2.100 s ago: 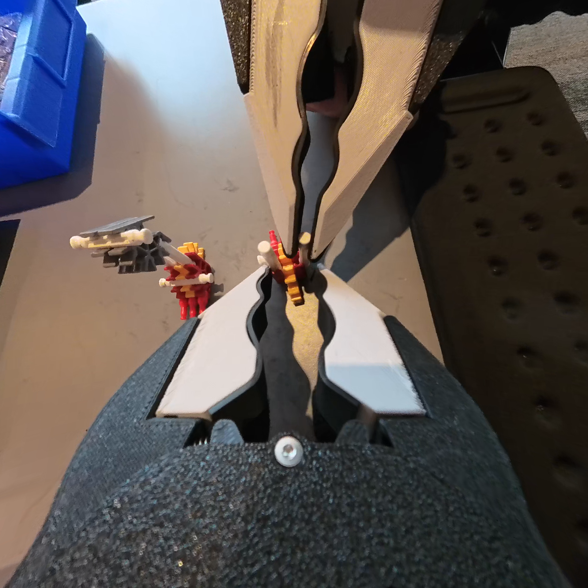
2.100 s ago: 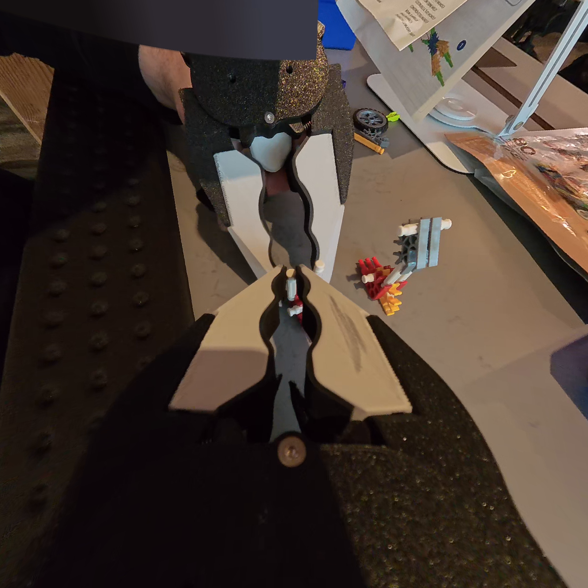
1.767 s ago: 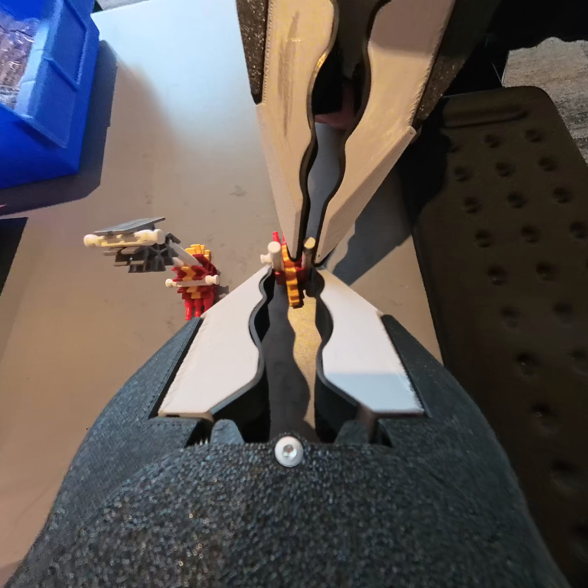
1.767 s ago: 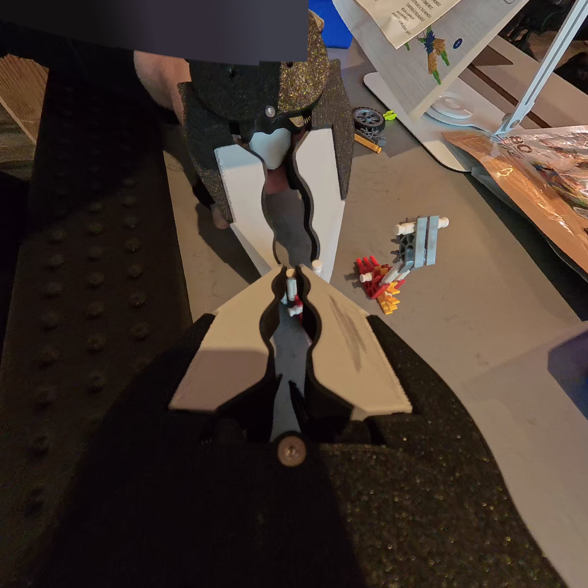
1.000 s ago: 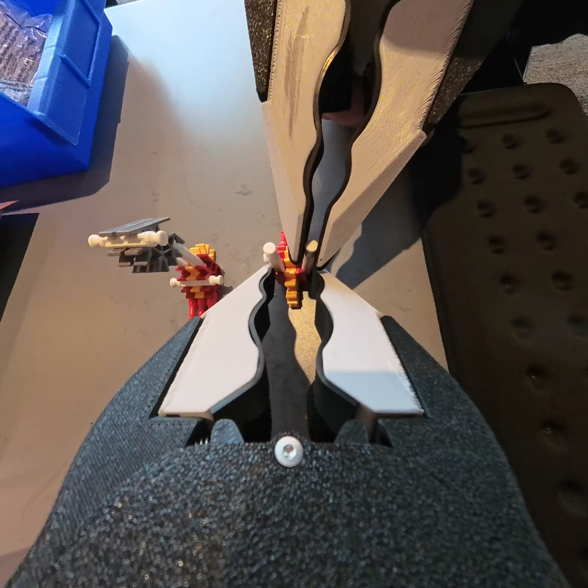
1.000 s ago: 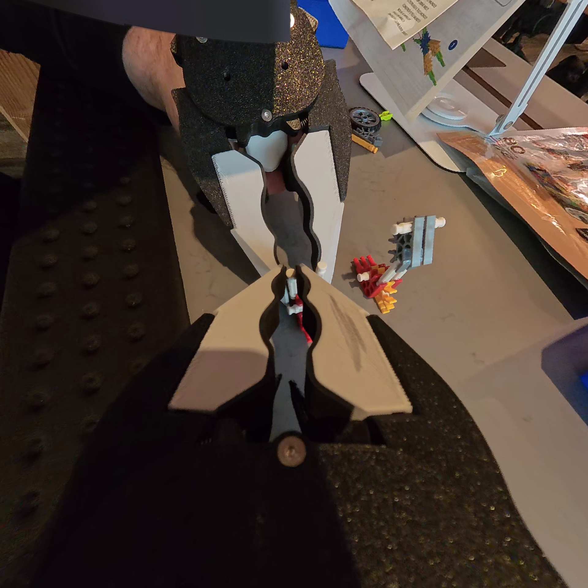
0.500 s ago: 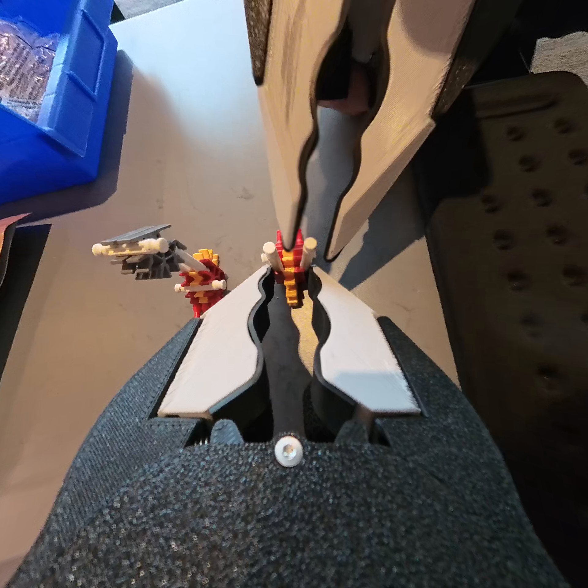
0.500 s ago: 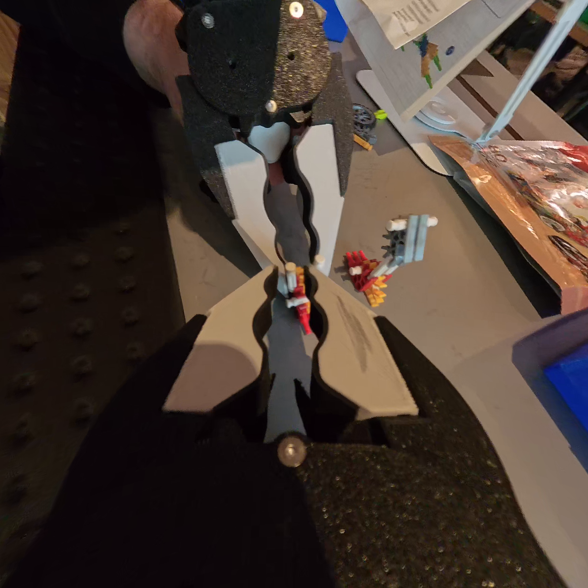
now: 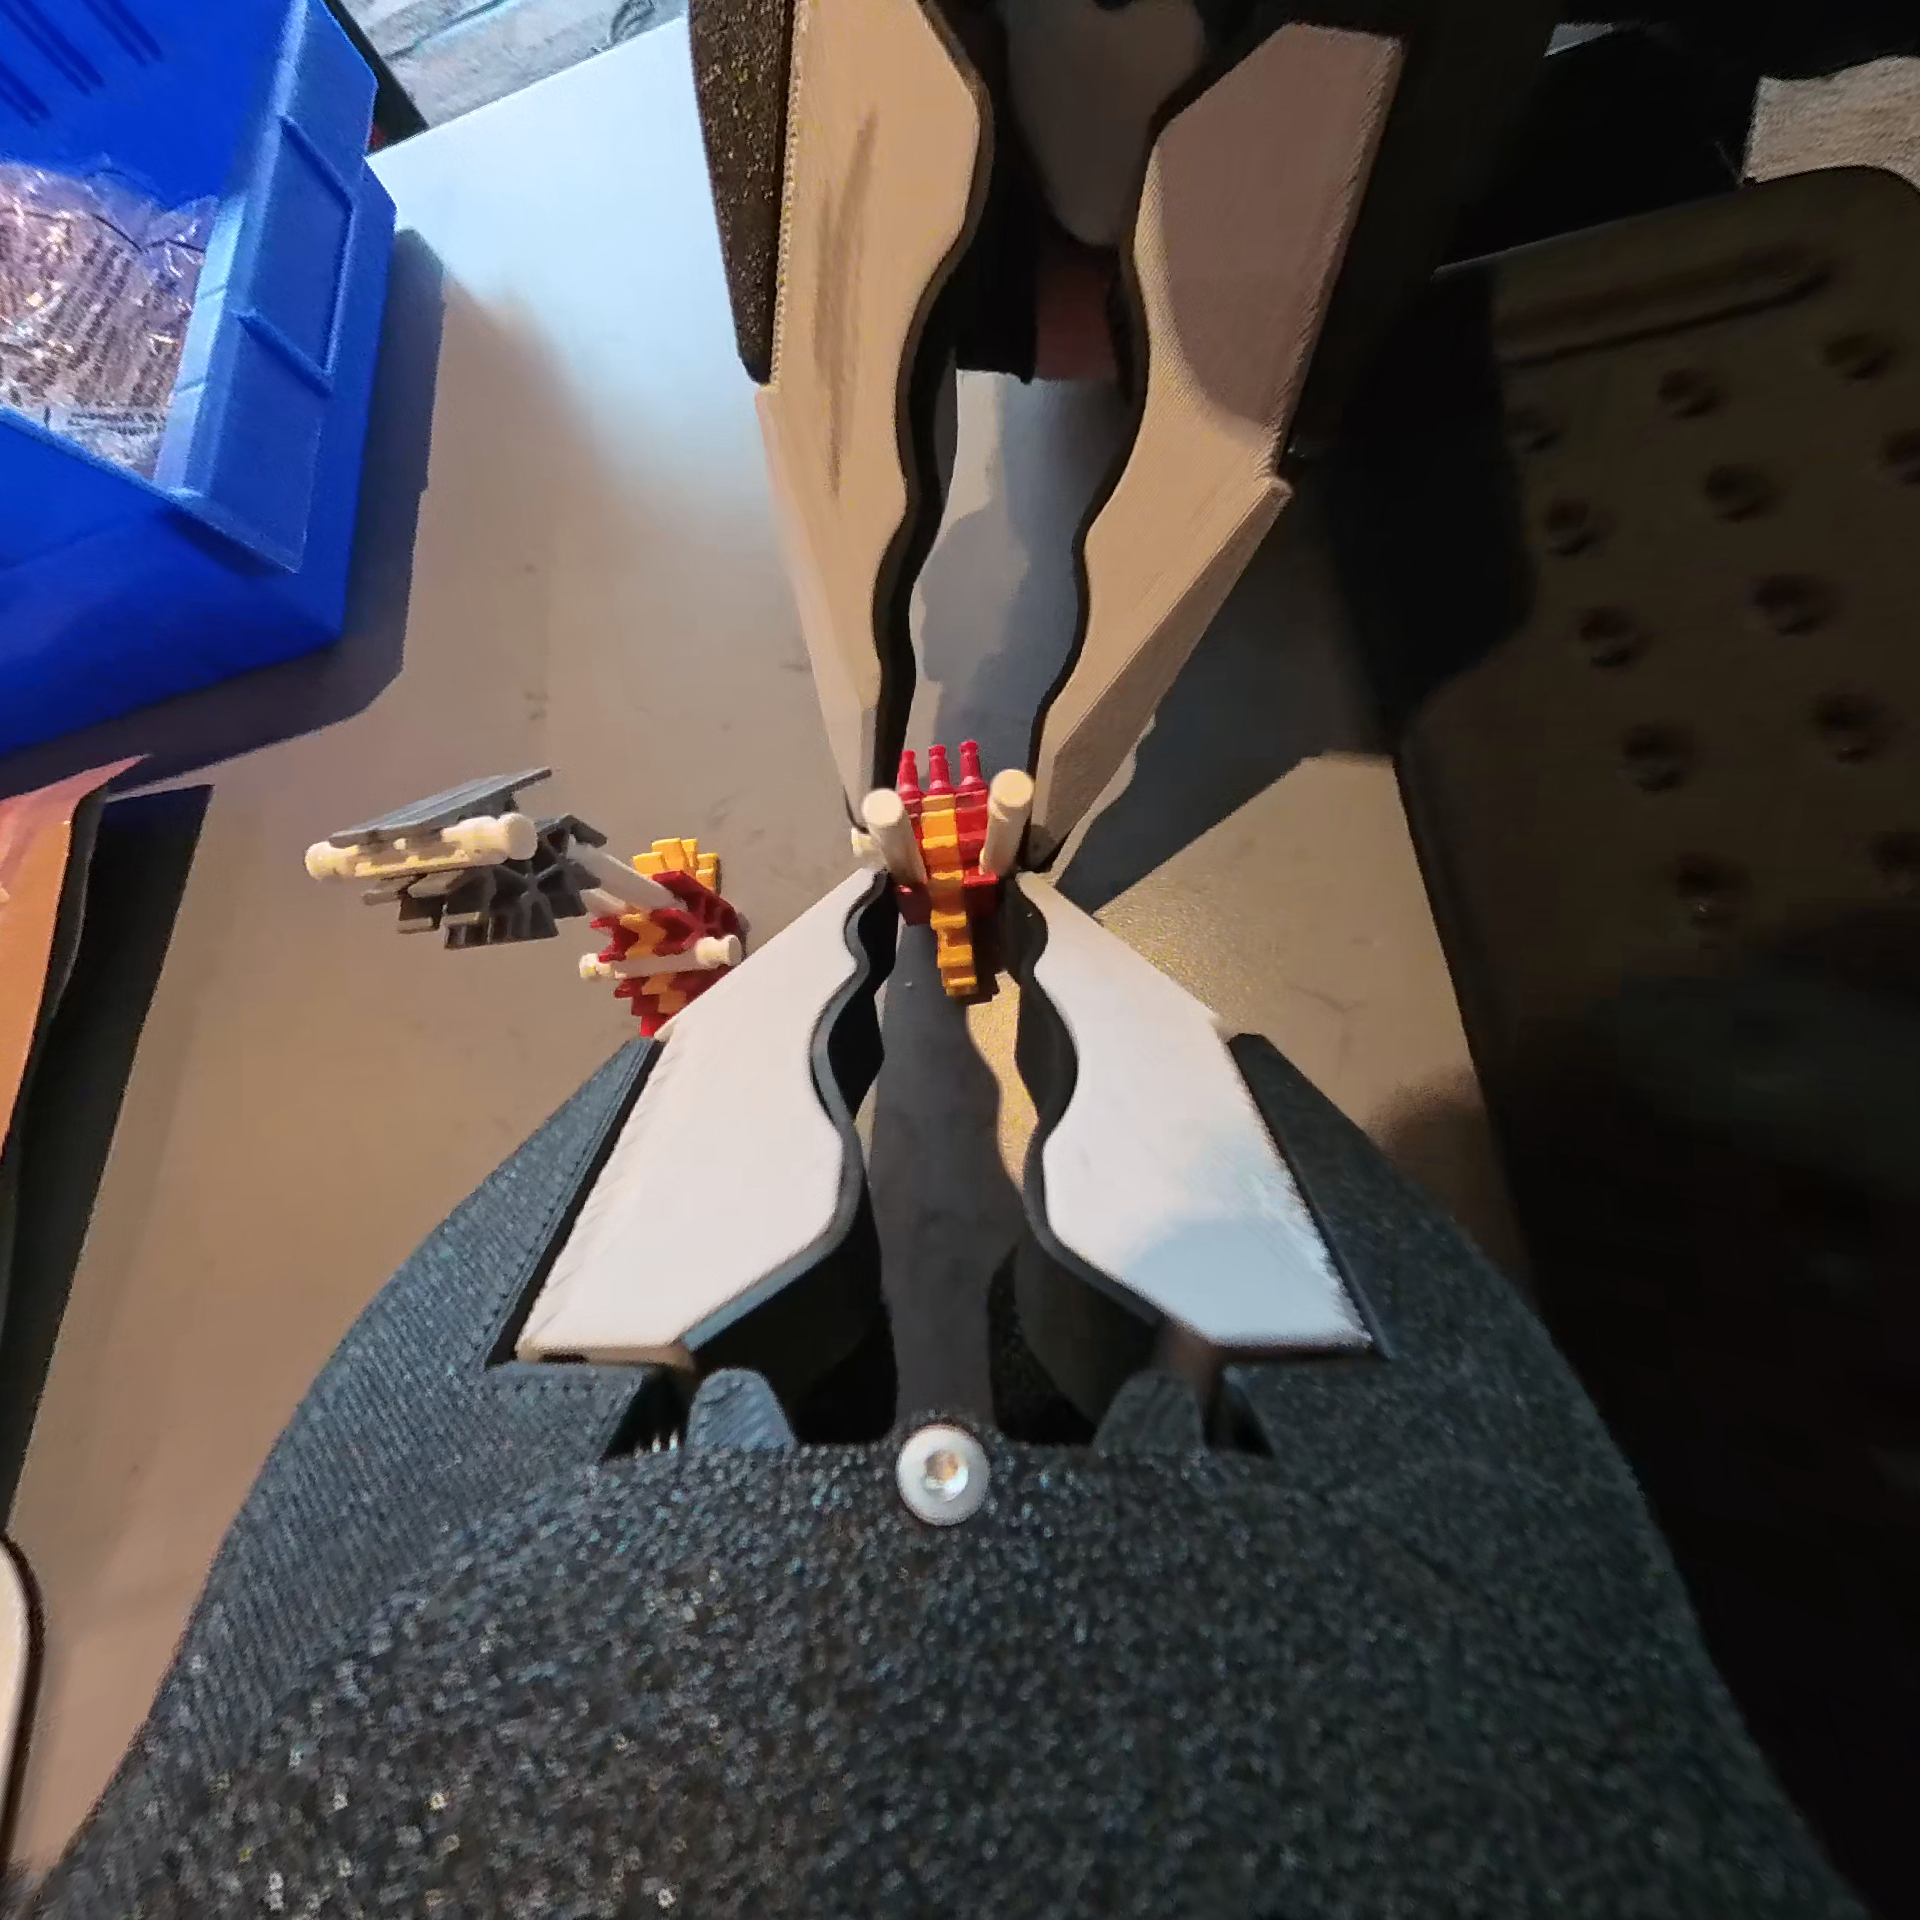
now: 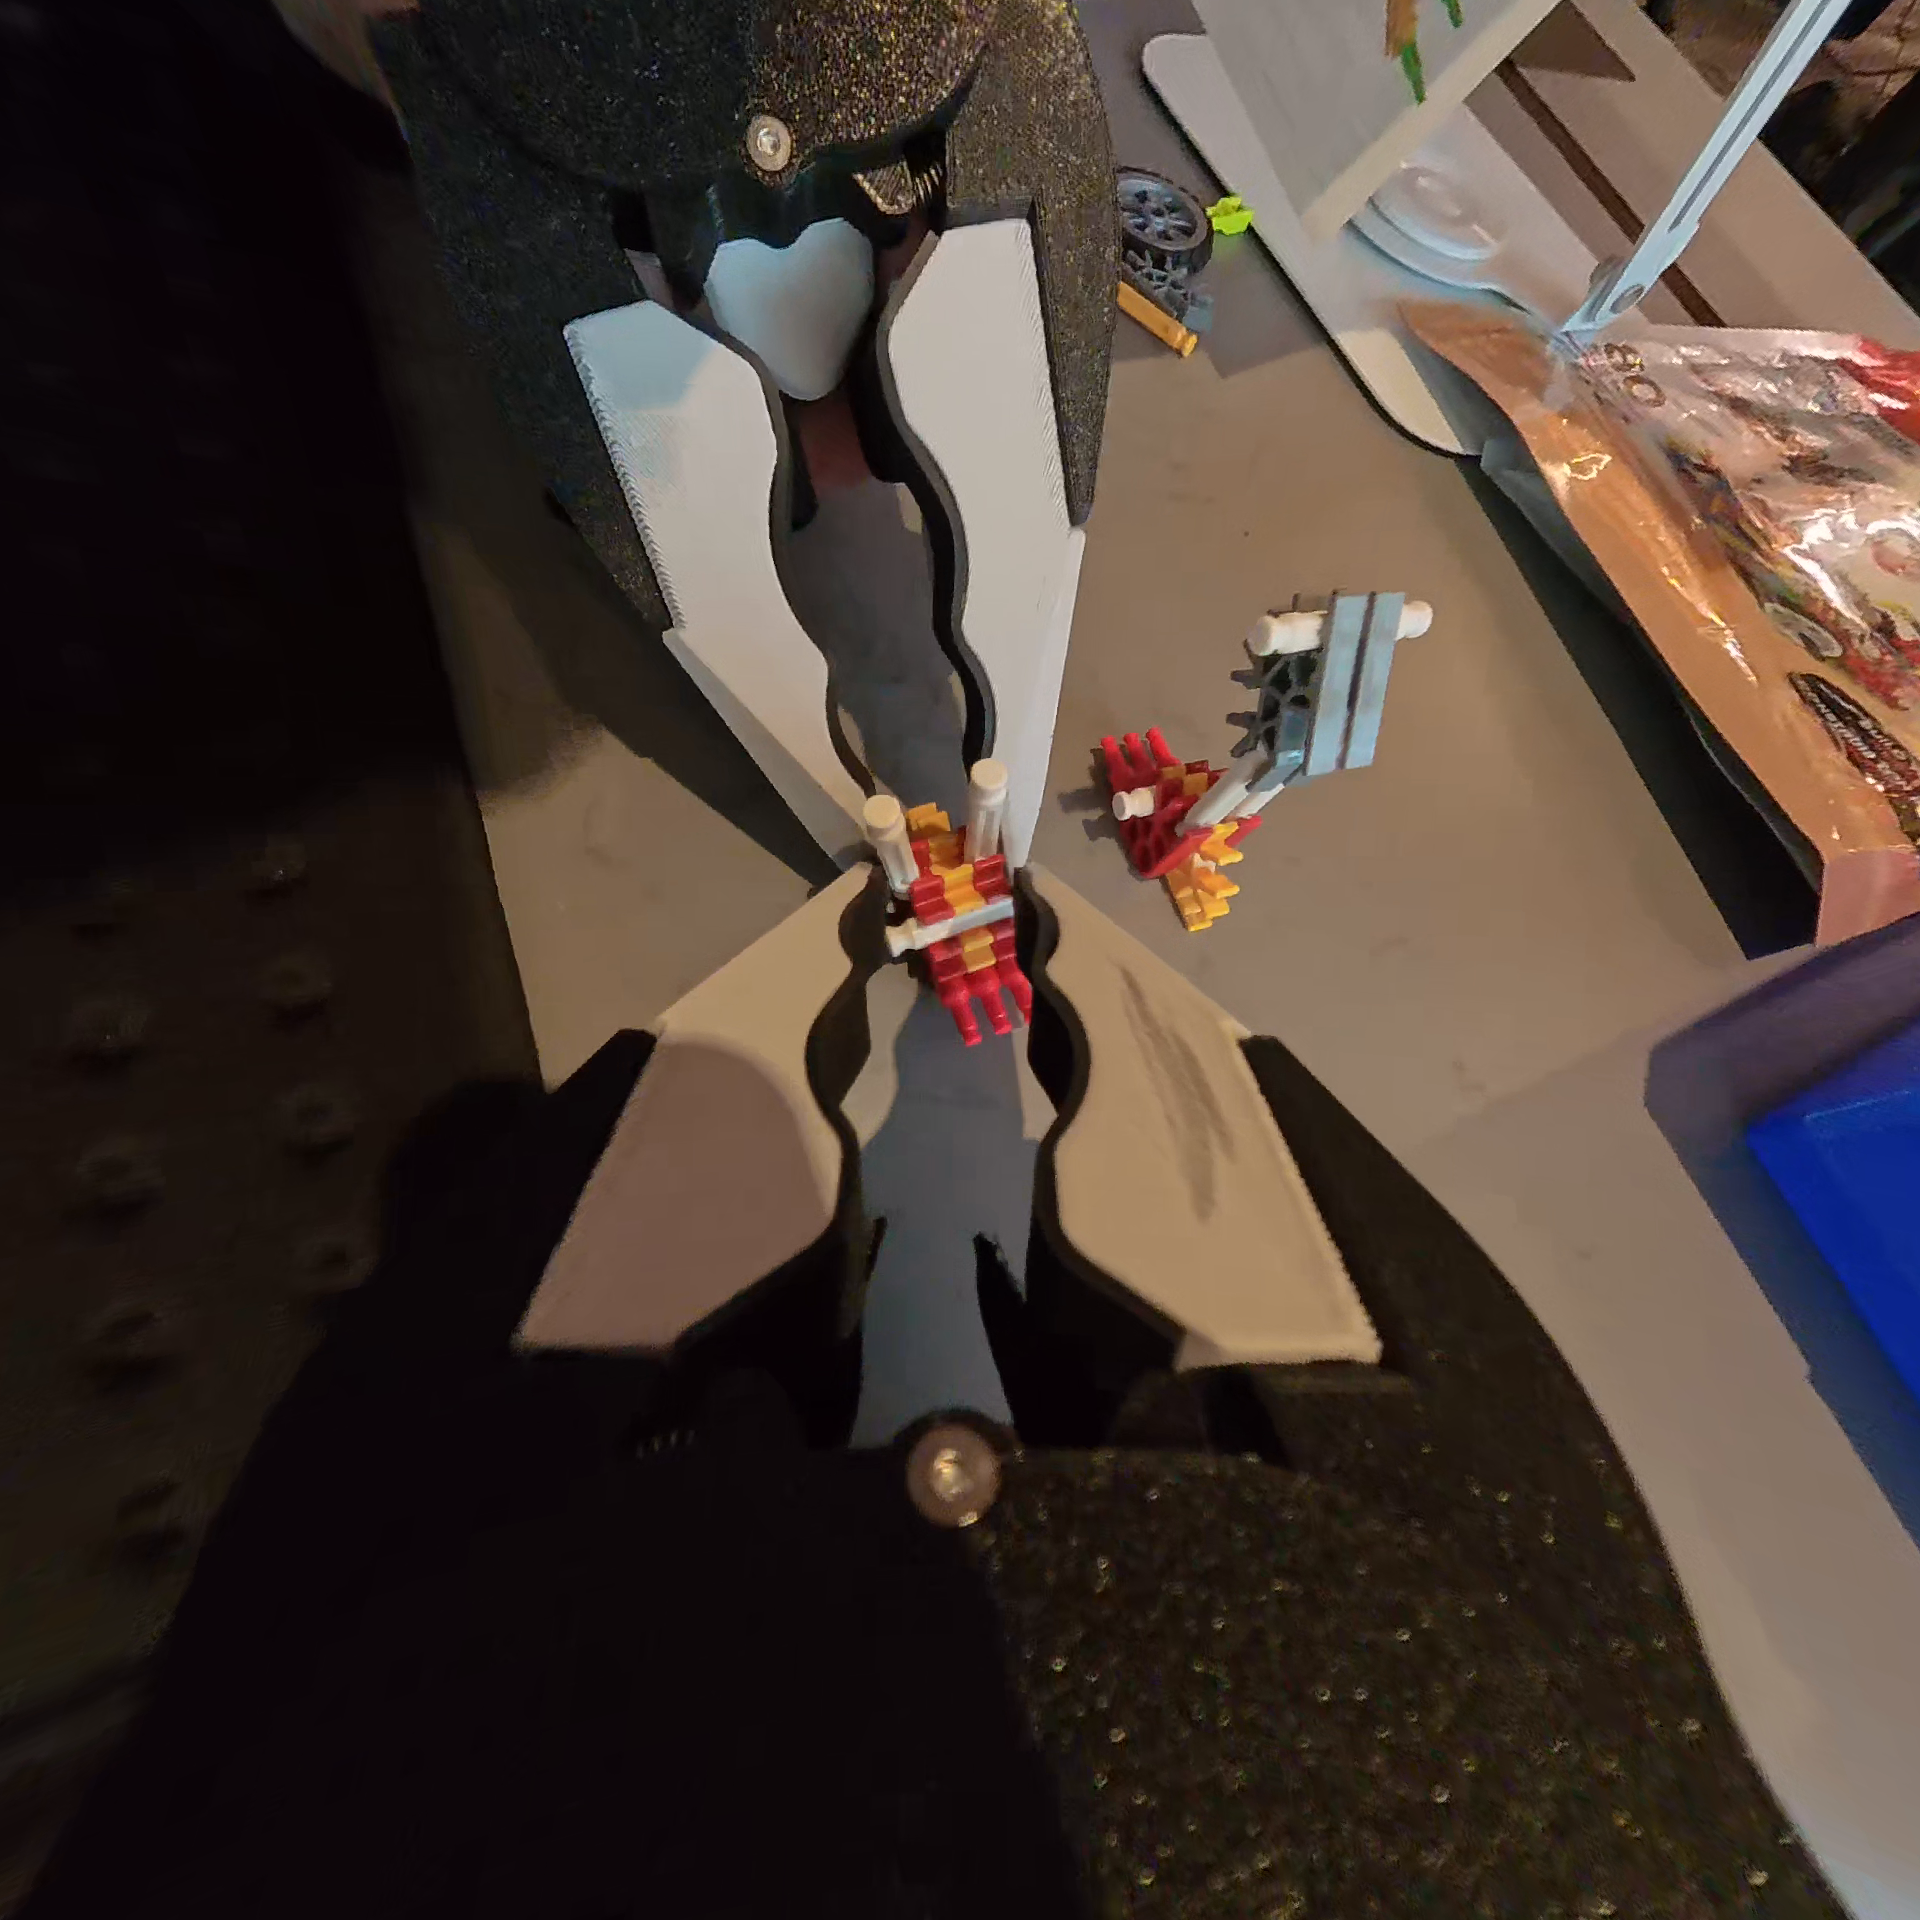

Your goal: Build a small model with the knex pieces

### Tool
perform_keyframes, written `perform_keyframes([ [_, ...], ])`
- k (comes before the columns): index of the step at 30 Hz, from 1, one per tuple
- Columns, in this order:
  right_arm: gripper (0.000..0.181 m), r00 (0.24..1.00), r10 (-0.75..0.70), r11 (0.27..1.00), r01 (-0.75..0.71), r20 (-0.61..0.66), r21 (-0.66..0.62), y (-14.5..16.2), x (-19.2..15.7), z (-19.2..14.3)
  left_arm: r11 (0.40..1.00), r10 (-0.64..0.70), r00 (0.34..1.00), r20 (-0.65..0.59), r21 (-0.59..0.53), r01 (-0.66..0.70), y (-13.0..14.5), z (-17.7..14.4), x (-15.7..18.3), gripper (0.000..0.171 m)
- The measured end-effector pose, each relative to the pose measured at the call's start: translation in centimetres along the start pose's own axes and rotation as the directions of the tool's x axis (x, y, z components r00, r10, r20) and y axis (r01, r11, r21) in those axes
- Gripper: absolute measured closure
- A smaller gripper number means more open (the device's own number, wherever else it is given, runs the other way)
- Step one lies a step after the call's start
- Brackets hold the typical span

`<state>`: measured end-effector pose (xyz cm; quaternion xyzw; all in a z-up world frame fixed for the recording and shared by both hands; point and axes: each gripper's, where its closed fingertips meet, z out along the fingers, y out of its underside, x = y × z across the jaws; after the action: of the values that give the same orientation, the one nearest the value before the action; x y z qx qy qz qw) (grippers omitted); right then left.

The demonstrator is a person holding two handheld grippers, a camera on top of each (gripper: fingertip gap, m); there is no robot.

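Observation:
A small red and yellow toy piece with white rods (image 9: 951,873) is held above the grey table (image 9: 582,540). My left gripper (image 9: 948,888) is shut on it, a fingertip on each side. My right gripper (image 10: 945,894) faces the left one tip to tip. Its jaws stand apart, one on each side of the same piece (image 10: 961,914). In the left wrist view the right gripper (image 9: 951,821) comes down from the top. In the right wrist view the left gripper (image 10: 940,847) comes from the top.
A second toy assembly, grey, red and yellow with white rods (image 9: 540,883) (image 10: 1226,790), lies on the table beside the grippers. A blue bin (image 9: 156,416) stands at the far left. A black dotted mat (image 9: 1714,727) borders the table. A wheel (image 10: 1162,234), a white stand (image 10: 1351,208) and a foil bag (image 10: 1714,540) lie beyond. Both grippers' tips are close together, under 4 cm apart.
My right gripper was shut on the piece's white rod and has opened its jaws wide around the piece. The left gripper still holds the piece, and both have shifted slightly.

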<state>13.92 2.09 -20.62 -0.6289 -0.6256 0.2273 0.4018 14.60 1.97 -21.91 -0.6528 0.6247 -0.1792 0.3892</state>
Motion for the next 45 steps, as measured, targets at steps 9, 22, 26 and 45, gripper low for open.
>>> perform_keyframes([
  [9,0.157,1.000,-0.007,1.000,0.007,0.015,-0.003,0.1,-0.1,0.1,0.996,0.089,0.995,0.034,0.010,-0.089,-0.1,0.0,0.0,0.153],
  [22,0.160,0.999,-0.044,0.999,0.044,0.015,0.004,0.0,0.1,0.3,0.998,0.065,0.998,0.001,0.016,-0.065,-0.1,0.1,-0.1,0.154],
  [26,0.161,0.998,-0.054,0.999,0.054,0.019,0.004,0.1,0.1,0.2,0.998,0.061,0.998,-0.015,0.019,-0.060,-0.1,0.2,-0.2,0.155],
  [45,0.151,0.994,0.097,0.995,-0.095,0.059,-0.041,0.8,0.2,-0.1,0.999,-0.037,0.978,-0.206,-0.025,0.032,-0.1,-0.2,-0.1,0.132],
])
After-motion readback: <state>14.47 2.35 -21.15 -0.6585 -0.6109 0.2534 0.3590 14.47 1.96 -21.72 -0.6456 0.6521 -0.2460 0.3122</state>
